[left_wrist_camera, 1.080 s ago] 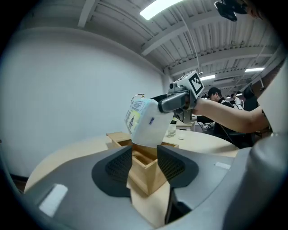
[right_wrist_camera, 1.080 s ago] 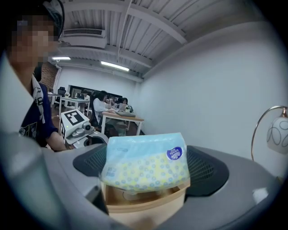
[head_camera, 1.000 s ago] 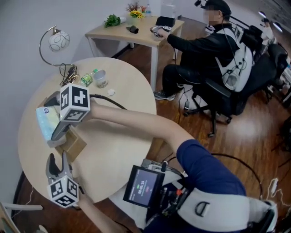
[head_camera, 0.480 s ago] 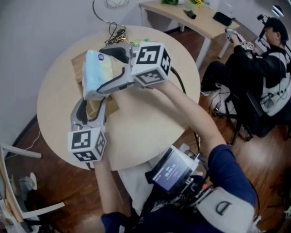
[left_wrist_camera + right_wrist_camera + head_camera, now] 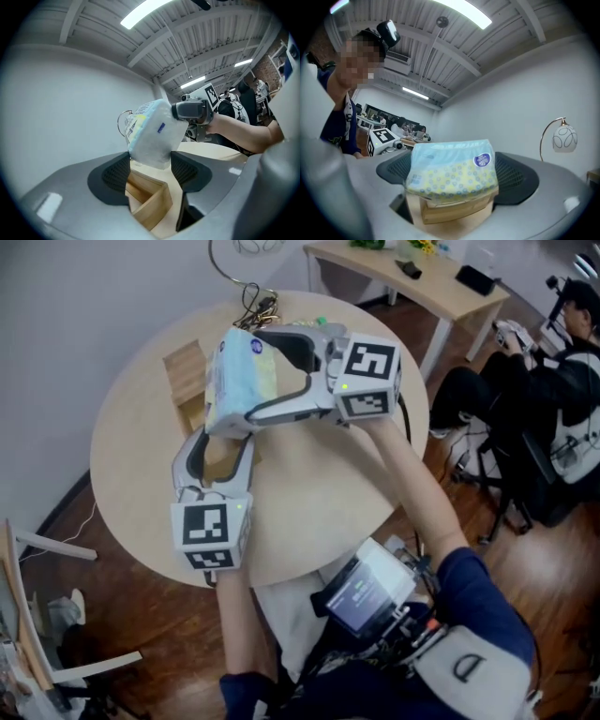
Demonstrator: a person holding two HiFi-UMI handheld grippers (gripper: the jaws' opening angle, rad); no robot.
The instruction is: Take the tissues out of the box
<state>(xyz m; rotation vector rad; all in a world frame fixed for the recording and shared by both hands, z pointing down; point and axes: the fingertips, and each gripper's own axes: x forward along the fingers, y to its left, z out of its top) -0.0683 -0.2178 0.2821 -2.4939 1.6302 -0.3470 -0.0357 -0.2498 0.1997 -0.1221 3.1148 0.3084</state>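
A soft tissue pack (image 5: 246, 371), pale blue with yellow dots, hangs in the air with my right gripper (image 5: 234, 382) shut on its sides. In the right gripper view the pack (image 5: 450, 166) fills the gap between the pads, just above the open wooden box (image 5: 450, 211). The box (image 5: 187, 371) rests on the round table. My left gripper (image 5: 220, 448) reaches to the box from the near side. Its jaws have just been opening and stand wide, with the box (image 5: 147, 199) between them and a gap at the right pad.
The round wooden table (image 5: 309, 493) carries a curved lamp stand with cables (image 5: 261, 304) at its far edge. Beyond it stand a long desk (image 5: 441, 282) and a seated person (image 5: 553, 362) on an office chair. A white wall runs along the left.
The right gripper has lifted the tissue pack up out of the box. The left gripper has come forward beside the box. The head view has swung towards the table.
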